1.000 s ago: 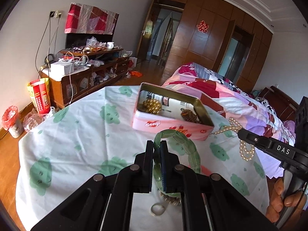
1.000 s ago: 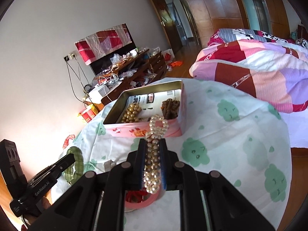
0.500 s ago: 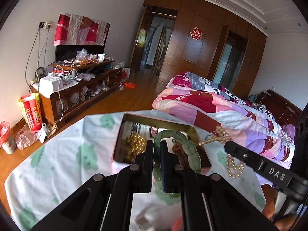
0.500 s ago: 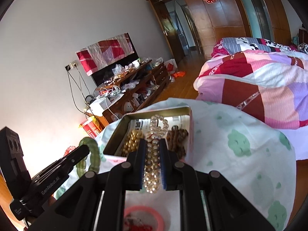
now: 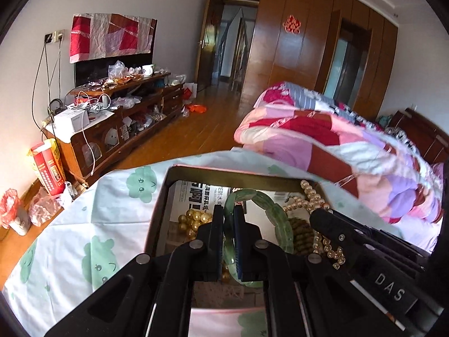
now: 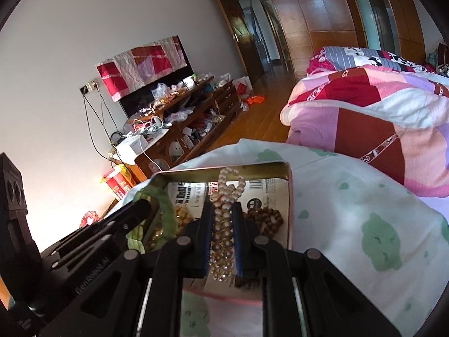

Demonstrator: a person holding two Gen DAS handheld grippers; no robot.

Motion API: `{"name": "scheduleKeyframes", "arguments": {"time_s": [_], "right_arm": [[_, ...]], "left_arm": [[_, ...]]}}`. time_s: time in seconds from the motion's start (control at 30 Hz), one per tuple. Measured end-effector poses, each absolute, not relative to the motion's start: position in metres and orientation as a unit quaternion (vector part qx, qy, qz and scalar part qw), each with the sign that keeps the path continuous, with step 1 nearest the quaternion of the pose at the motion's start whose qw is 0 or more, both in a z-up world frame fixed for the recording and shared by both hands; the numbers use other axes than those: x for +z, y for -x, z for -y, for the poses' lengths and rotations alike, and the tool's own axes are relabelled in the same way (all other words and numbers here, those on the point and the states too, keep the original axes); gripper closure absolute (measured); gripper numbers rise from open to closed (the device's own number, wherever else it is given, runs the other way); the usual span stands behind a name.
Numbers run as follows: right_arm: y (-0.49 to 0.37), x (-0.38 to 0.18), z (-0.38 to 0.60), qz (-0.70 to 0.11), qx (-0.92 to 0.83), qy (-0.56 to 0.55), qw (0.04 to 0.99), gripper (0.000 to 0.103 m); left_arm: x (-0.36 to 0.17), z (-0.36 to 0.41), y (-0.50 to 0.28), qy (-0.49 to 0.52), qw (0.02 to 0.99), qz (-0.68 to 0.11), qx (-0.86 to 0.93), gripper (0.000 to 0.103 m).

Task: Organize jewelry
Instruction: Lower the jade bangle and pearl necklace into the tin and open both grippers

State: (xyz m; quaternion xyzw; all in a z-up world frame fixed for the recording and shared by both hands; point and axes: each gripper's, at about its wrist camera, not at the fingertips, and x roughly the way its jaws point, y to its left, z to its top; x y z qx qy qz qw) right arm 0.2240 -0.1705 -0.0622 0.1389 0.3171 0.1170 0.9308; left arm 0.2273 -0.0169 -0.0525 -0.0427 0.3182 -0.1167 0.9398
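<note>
Left tongs (image 5: 229, 219) clamping a green bangle (image 5: 276, 221), right tongs (image 6: 221, 216) pinching pearls (image 6: 223, 236), both over the open tin (image 5: 238, 174), lower centre of frame.

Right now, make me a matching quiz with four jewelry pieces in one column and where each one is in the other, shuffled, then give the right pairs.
Things:
1. green bangle
2. pearl strand
3. gold beads
4. brown bead bracelet

Places:
A. lying in the tin, right side in the right wrist view
B. clamped in the right gripper
C. lying in the tin, left part
D. clamped in the left gripper

Pairs: 1-D, 2-B, 3-C, 4-A
</note>
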Motion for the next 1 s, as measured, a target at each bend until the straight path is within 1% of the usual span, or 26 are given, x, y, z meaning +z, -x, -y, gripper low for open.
{"name": "scheduleKeyframes", "arguments": {"time_s": [0.13, 0.3, 0.63, 0.9, 1.0], "right_arm": [[-0.23, -0.077, 0.171, -0.335, 0.118, -0.14, 0.924, 0.087], [-0.23, -0.081, 0.169, -0.343, 0.124, -0.141, 0.921, 0.087], [-0.233, -0.085, 0.169, -0.346, 0.122, -0.137, 0.92, 0.085], [-0.229, -0.078, 0.174, -0.325, 0.116, -0.149, 0.927, 0.085], [-0.227, -0.076, 0.177, -0.318, 0.107, -0.151, 0.93, 0.081]], "left_arm": [[-0.06, 0.024, -0.23, 0.01, 0.939, -0.329, -0.1, 0.097], [-0.064, 0.026, -0.232, -0.024, 0.939, -0.335, -0.072, 0.097], [-0.07, 0.019, -0.24, -0.012, 0.934, -0.353, -0.062, 0.097], [-0.073, 0.019, -0.244, -0.009, 0.933, -0.357, -0.051, 0.097], [-0.073, 0.018, -0.245, -0.008, 0.932, -0.358, -0.048, 0.095]]}}
